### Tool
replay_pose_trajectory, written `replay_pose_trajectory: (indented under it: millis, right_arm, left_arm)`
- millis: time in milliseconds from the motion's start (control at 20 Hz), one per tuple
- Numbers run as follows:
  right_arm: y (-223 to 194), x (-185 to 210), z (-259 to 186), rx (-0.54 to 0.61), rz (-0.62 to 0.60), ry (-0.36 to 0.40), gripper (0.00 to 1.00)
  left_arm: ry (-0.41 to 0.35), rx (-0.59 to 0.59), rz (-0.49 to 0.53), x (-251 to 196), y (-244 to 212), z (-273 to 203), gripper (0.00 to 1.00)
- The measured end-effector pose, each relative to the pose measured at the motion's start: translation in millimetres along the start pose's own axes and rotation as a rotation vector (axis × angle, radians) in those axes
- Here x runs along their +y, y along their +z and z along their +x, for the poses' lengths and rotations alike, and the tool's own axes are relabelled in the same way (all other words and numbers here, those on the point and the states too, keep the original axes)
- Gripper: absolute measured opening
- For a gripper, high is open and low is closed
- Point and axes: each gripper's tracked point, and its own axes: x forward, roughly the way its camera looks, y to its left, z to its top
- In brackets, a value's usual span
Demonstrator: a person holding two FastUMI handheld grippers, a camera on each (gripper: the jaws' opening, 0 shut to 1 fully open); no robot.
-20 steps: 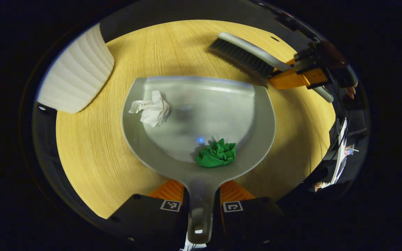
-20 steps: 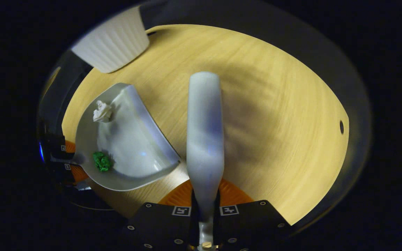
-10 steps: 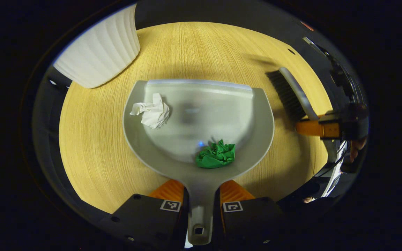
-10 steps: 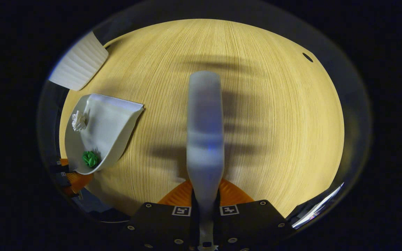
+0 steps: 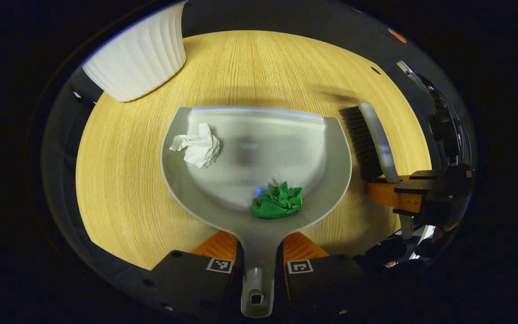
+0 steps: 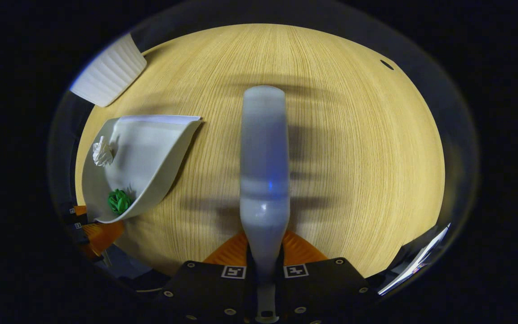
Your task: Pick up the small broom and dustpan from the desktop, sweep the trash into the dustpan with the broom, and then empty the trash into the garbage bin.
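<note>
Desktop (image 5: 124, 189) is matt light wood with fine straight grain; dustpan (image 5: 331, 180) and broom (image 6: 264, 157) back are smooth grey plastic with slight sheen, bristles dark and fibrous; bin (image 5: 137, 58) is ribbed white plastic; both wads (image 5: 198, 146) are crumpled paper.

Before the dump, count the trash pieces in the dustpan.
2. A white paper wad lies at the dustpan's left side near its lip; a green wad sits by the handle. None seems hidden.
</note>
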Motion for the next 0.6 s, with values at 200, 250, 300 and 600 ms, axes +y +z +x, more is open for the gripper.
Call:
replay_pose_trajectory:
  millis: [200,250,300,600]
  right_arm:
    - [63.3,-21.2,-6.3,-0.011,0.011,0.012,0.19]
    - [58.0,-27.7,3.3,-0.015,0.008,0.014,0.11]
    - [60.2,-27.1,3.9,-0.017,0.006,0.015,0.21]
    - [65.7,-30.8,24.9,-0.034,-0.008,0.021,0.25]
  left_arm:
    - [0.018,-0.044,-0.006,-1.8,0.1,6.5,0.29]
    - [0.020,-0.054,-0.010,-2.7,0.8,8.1,0.29]
    - [0.022,-0.063,-0.013,-3.9,1.2,4.8,0.29]
    - [0.022,-0.102,-0.047,-10.8,7.5,-1.1,0.29]
